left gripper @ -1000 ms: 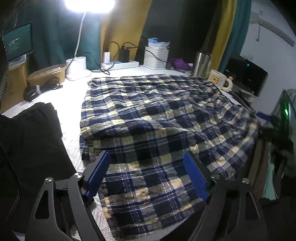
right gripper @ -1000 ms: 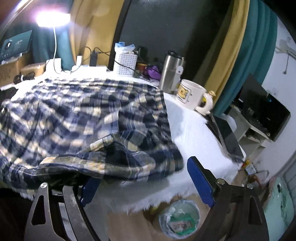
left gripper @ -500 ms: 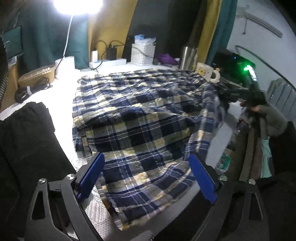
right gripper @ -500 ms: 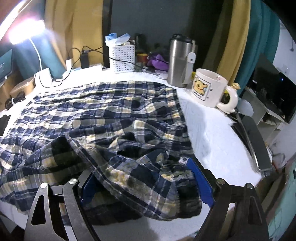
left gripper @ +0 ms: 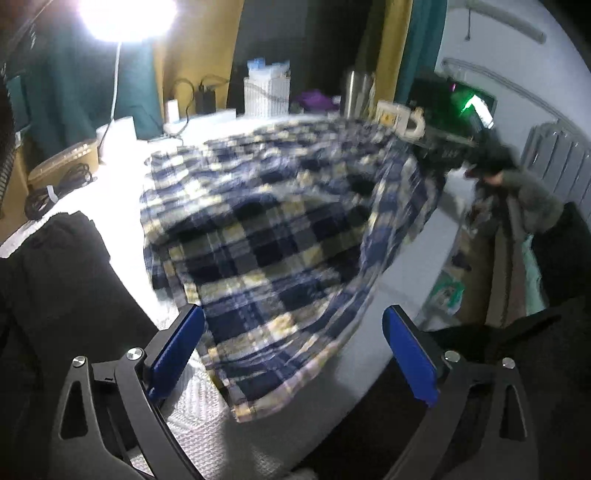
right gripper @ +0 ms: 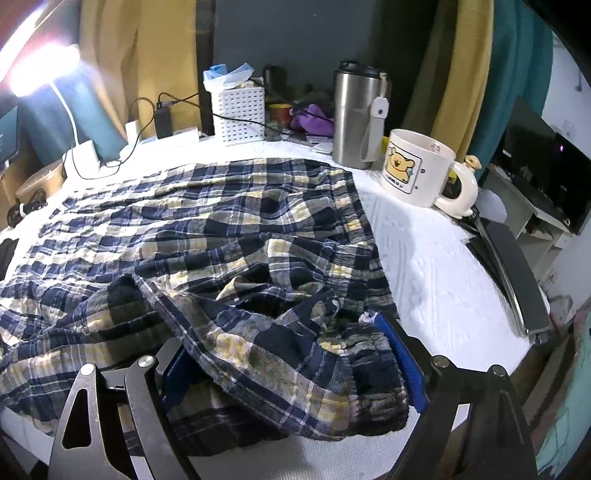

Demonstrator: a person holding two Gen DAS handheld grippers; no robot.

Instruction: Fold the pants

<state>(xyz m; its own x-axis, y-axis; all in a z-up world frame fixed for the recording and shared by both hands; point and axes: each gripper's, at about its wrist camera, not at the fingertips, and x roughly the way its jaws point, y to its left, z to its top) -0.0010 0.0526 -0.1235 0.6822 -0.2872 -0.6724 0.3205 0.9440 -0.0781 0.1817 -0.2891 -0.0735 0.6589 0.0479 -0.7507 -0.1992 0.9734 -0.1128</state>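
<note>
left gripper (left gripper: pixel 291 350): blue pads spread wide, gripping nothing; jaws have just been opening.
right gripper (right gripper: pixel 291 373): blue pads apart, bunched cloth lying loose between them.
navy and yellow plaid cotton pants (right gripper: pixel 207 236): spread on white textured table cover (right gripper: pixel 436 258), near edge rumpled.
behind: cream bear mug (right gripper: pixel 417 173), steel tumbler (right gripper: pixel 356 114).

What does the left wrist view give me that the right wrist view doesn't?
Only the left wrist view: the dark garment beside the plaid pants, the right gripper from outside with the person's hand, and the left gripper open, its jaws just widened, cloth lying between them.

Only the right wrist view: sharp detail of the bunched pants edge lying between the right gripper's open blue fingers, and the black flat item past the mug.

Both: pants, mug, steel tumbler, white basket, lamp.
</note>
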